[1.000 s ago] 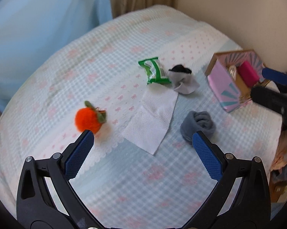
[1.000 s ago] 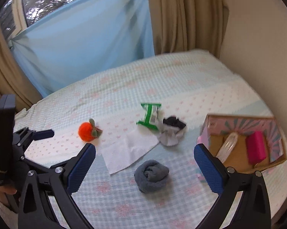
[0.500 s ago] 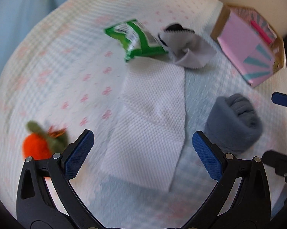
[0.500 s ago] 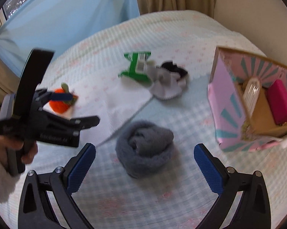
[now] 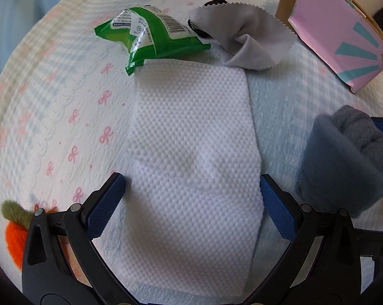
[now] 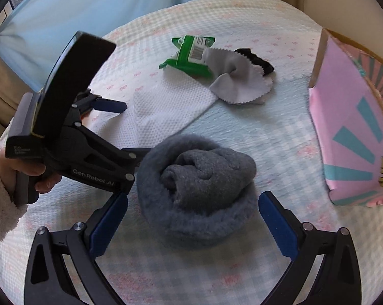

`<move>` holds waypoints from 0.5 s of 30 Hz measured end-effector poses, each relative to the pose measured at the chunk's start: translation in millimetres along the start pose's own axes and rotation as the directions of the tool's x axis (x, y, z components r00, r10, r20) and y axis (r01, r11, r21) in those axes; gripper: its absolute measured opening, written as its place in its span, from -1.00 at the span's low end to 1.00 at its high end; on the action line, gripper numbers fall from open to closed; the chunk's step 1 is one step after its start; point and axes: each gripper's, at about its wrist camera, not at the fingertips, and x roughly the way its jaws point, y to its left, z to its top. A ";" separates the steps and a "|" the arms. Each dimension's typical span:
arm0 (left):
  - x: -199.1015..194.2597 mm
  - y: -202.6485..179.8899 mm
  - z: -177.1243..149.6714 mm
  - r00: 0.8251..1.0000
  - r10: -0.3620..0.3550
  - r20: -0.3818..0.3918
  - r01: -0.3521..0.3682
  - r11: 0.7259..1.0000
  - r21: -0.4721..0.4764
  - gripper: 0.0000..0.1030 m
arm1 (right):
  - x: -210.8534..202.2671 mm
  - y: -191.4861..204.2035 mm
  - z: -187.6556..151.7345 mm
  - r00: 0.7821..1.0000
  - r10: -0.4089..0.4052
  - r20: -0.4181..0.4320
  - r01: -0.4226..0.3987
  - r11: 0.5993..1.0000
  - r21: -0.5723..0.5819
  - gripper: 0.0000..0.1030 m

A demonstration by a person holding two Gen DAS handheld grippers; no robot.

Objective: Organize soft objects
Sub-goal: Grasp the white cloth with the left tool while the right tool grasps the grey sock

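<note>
Rolled grey sock (image 6: 196, 185), fuzzy, sits between my wide-open right tongs (image 6: 192, 225). My left tongs (image 5: 191, 203), also wide and empty, straddle the dimpled paper towel (image 5: 194, 167). Pink cardboard box (image 6: 354, 137): contents hidden.

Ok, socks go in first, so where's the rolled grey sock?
The rolled grey sock lies on the bedspread between the right gripper's open fingers, left of the pink box.

Left gripper (image 5: 191, 195): jaws spread wide, blue pads (image 5: 105, 203) angled downward, nothing clamped. Right gripper (image 6: 191, 218): jaws spread wide, held low, nothing clamped. Left hand (image 6: 26, 175): wrapped around the left handle, wrist covered by fuzzy pink sleeve.
</note>
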 end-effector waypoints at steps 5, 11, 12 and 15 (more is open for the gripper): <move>0.1 4.5 8.4 1.000 -0.018 0.019 0.018 1.000 0.001 0.78 | 12.7 -1.9 -0.2 0.999 0.016 -0.041 -0.017 1.000 -0.016 0.54; -11.7 5.5 21.3 0.999 -0.017 0.031 0.017 1.000 0.015 -0.48 | 10.0 -3.7 5.7 0.999 0.033 -0.031 -0.034 0.999 -0.020 0.22; -11.7 6.6 24.1 0.999 -0.016 0.028 0.016 1.000 0.012 -0.66 | 8.8 -3.4 7.0 0.999 0.033 -0.028 -0.034 0.999 -0.021 0.17; -12.9 4.0 27.0 1.000 -0.010 0.021 0.010 1.000 0.007 -0.81 | 6.3 -3.6 9.1 0.999 0.037 -0.024 -0.037 0.999 -0.014 0.08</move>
